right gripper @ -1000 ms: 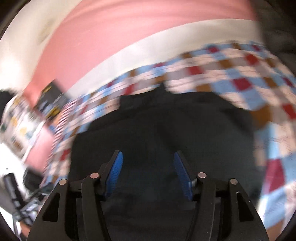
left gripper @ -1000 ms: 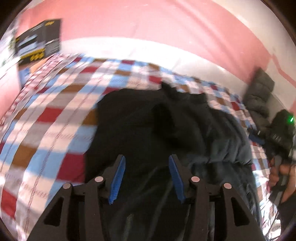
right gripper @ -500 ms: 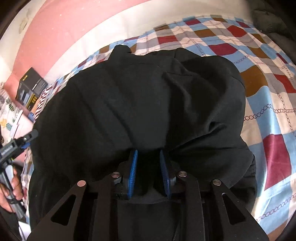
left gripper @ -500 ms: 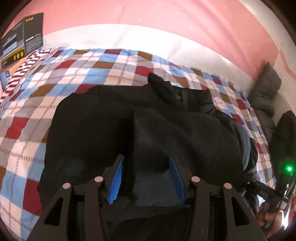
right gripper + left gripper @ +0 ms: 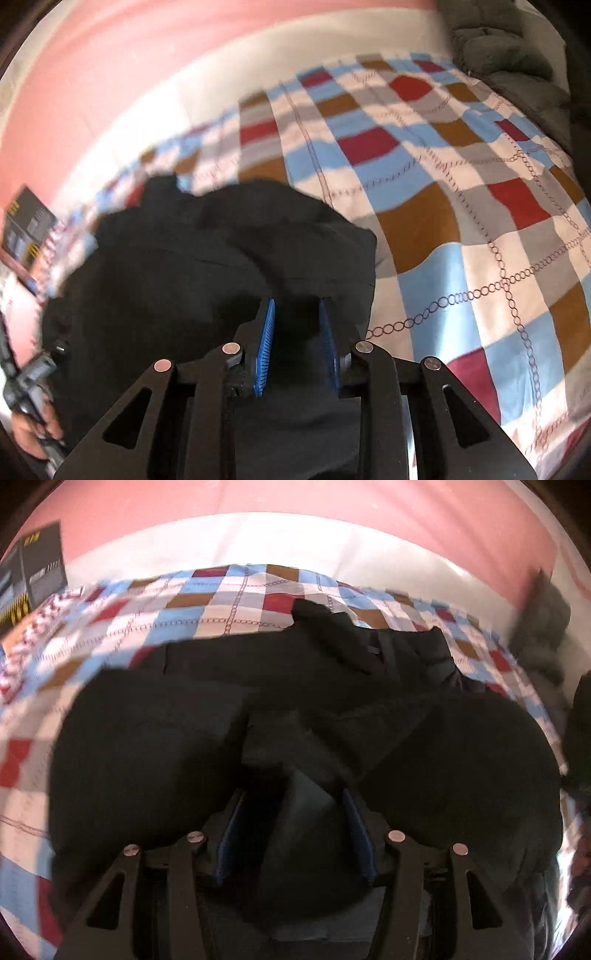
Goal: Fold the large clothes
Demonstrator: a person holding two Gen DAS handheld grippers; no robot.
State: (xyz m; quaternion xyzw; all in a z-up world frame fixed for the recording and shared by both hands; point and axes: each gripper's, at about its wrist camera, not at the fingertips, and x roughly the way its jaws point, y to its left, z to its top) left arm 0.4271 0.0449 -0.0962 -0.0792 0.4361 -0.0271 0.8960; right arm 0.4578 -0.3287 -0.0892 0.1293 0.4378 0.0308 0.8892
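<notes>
Black garment (image 5: pixel 155 746), soft, limp and bulky, lies heaped on the checked bedspread (image 5: pixel 236 605): in the left wrist view the left gripper (image 5: pixel 295 830) straddles a fold with jaws parted, while in the right wrist view the right gripper (image 5: pixel 297 328) pinches its near edge, probably the best hold.

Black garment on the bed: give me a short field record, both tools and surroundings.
garment: black garment, bunched and raised off the checked bedspread
left tool: jaws apart, fabric between the pads, grip not confirmed
right tool: jaws narrowed on a fold of fabric
background: pink and white wall, dark box at left, grey cushion at right
image quality: motion blur in both views
</notes>
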